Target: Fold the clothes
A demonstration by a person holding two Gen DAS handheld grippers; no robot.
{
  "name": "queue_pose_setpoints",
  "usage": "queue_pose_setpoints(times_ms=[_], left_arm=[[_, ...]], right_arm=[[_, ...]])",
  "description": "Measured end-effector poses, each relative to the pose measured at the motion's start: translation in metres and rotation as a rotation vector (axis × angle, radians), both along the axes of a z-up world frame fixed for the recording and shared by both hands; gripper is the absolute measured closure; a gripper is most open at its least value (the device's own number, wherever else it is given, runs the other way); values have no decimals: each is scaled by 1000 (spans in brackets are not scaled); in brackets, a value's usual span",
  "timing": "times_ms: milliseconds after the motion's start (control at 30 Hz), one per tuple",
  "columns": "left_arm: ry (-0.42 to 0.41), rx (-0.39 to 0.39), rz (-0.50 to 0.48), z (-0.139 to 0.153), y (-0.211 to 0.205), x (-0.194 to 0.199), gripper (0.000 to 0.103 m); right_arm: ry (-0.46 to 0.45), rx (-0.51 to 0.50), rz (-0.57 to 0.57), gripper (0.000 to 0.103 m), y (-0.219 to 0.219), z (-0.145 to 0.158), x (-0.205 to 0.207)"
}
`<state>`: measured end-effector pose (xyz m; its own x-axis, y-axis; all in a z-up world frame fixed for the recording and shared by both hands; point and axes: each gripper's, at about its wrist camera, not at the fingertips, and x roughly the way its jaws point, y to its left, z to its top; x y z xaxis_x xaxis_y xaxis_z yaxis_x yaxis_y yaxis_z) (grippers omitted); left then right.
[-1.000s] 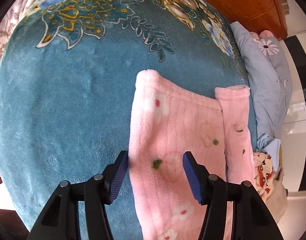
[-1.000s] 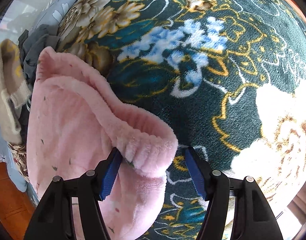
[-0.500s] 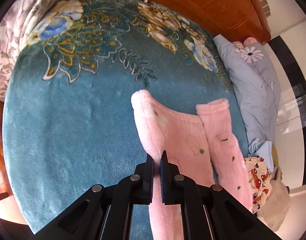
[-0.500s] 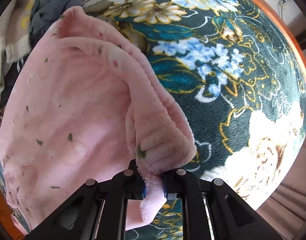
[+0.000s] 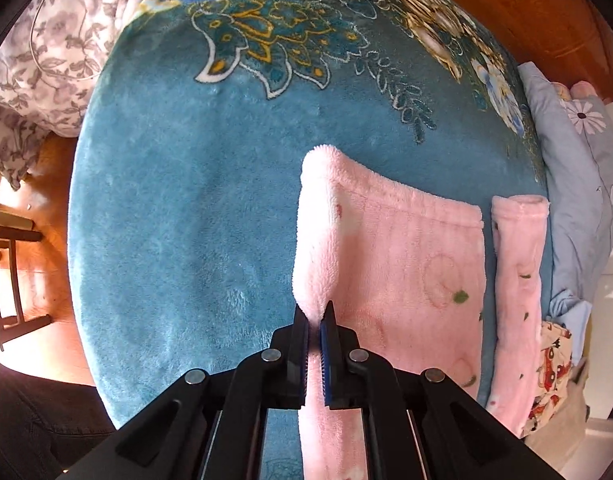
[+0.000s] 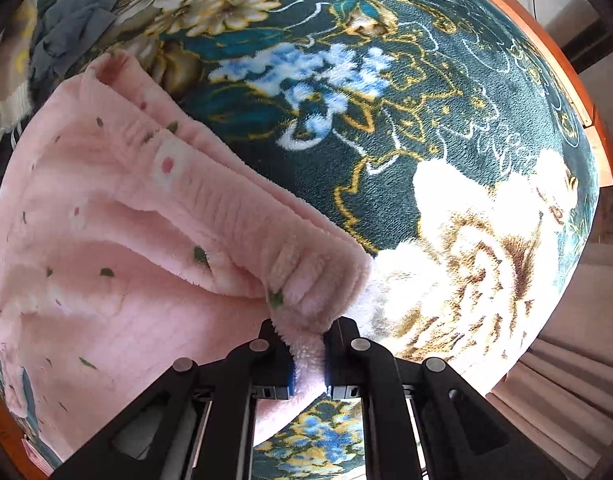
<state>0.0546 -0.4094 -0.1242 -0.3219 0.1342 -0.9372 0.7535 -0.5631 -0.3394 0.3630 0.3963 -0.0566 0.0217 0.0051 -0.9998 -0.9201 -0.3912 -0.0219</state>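
Note:
A pink fleece garment [image 5: 406, 264] with small floral prints lies on a teal flowered blanket [image 5: 186, 220]. Its two leg ends [image 5: 518, 248] point away in the left wrist view. My left gripper [image 5: 314, 320] is shut on the garment's left side edge, which rises in a pinched ridge. In the right wrist view the same pink garment [image 6: 106, 248] shows its ribbed waistband [image 6: 234, 208]. My right gripper [image 6: 306, 332] is shut on the waistband's corner and holds it lifted off the blanket [image 6: 386, 100].
A light blue quilt [image 5: 574, 184] and a patterned cloth [image 5: 554, 364] lie at the bed's right side. A grey floral pillow [image 5: 38, 60] sits far left, a wooden headboard [image 5: 526, 12] behind. Grey and beige clothes [image 6: 50, 28] pile up beyond the pink garment.
Both grippers went from open around the pink garment's edges to shut on them, then lifted. The waistband corner and the side edge now rise off the blanket.

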Motion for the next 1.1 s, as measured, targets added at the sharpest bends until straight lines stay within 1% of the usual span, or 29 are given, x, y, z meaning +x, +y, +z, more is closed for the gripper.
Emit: queue_pose_setpoints(times_ms=[100,167,200,267,300,333,367,400,467,533,600,667,767,867,933,1033,1100], left_arm=[[9,-41,-27,6,5,-4,98],[26,-48,-21,10,5,-2,97],[33,-49,-15,11,5,0,94],[48,-49,-4,14,4,3,94],[57,-48,1,15,4,4,94],[66,-47,6,16,4,6,92],[75,-46,11,17,4,7,86],[86,-48,18,18,4,8,77],[125,-46,30,24,6,11,68],[186,-23,41,33,12,17,63],[249,26,47,38,27,27,51],[305,99,21,36,50,33,50],[310,94,-72,41,84,27,50],[321,22,-217,56,112,17,49],[315,-6,-276,61,125,14,47],[280,-4,-274,59,130,15,46],[268,0,-246,57,128,16,46]], right_arm=[[23,-16,-27,92,5,4,2],[62,-42,-62,84,12,7,6],[80,-58,-79,77,15,8,9],[134,-100,-108,74,22,11,16],[171,-125,-119,68,25,14,20],[211,-153,-116,57,28,18,22],[233,-148,-104,54,31,25,23],[247,-118,-86,52,35,33,23],[258,-44,-54,52,46,48,21],[275,20,-47,52,59,55,14],[329,18,-42,52,65,51,-6],[373,-5,-17,52,67,36,-46],[419,-36,44,52,61,25,-87],[459,-60,106,52,56,17,-124],[493,-34,119,52,67,17,-144],[523,-22,99,52,90,12,-165],[540,-35,77,52,105,5,-178]])
